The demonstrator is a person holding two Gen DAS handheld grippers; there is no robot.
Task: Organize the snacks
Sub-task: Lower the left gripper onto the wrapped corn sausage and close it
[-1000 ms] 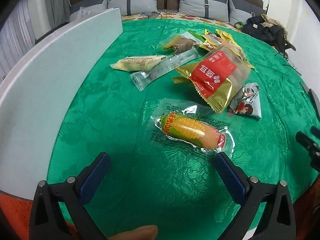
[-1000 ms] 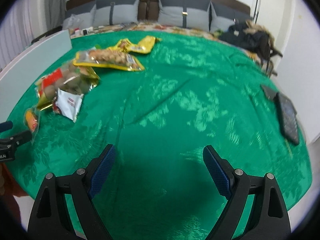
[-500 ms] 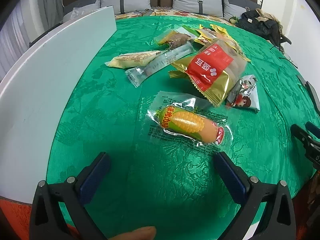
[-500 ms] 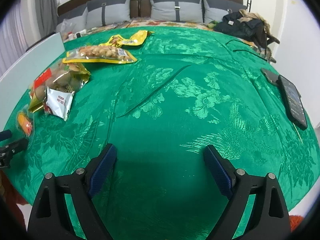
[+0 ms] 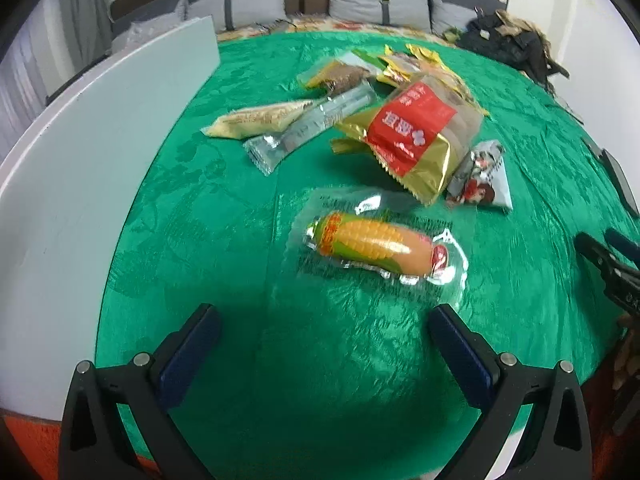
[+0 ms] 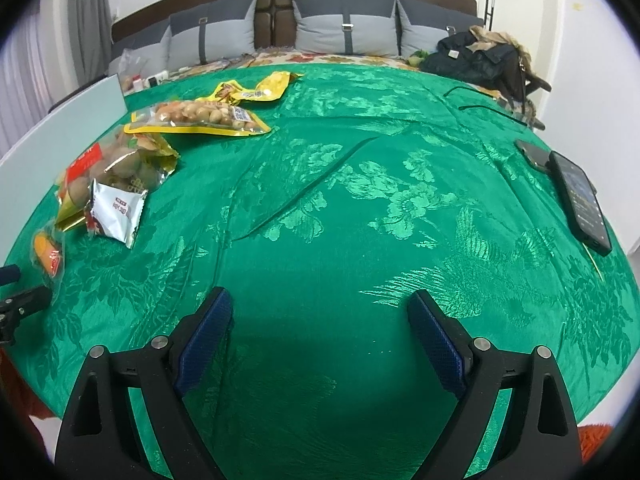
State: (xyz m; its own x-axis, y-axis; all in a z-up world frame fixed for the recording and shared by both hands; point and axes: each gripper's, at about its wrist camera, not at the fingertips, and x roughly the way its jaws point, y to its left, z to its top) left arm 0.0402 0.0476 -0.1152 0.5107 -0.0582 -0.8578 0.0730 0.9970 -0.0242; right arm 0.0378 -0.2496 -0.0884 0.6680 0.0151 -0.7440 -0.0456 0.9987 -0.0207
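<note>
- My left gripper (image 5: 324,334) is spread wide and holds nothing; it hovers over the green cloth (image 5: 224,264) of the worktop with the corn-shaped snack (image 5: 376,248) just beyond the fingertips, right of centre in the left wrist view.
- My right gripper (image 6: 320,322) is also spread and empty, over a bare stretch of cloth with no snack between its fingers.
- The corn-shaped snack lies flat in a clear, glossy wrapper with a wide sealed margin. I judge it light and a little squashy, and the film probably slippery; I would close across the plump middle of its body rather than on the thin clear edge, which would likely crumple or slide out.
- Above it in the frame sit the red-and-gold bag (image 5: 412,136), puffy and probably crushable, a small silver packet (image 5: 480,178) touching its right side, a long clear-wrapped bar (image 5: 308,130) and a pale yellow packet (image 5: 256,122).
- The left wrist view alone shows the corn snack whole, the bar, the pale packet and a brownish packet (image 5: 340,76) behind them, and most of the white board (image 5: 80,168) along the left edge.
- The right wrist view alone shows the yellow nut bag (image 6: 200,118) in full, another yellow pouch (image 6: 256,88) behind it, and a dark phone (image 6: 580,200) at the right edge. The corn snack shows there only as an orange sliver at the left edge.
</note>
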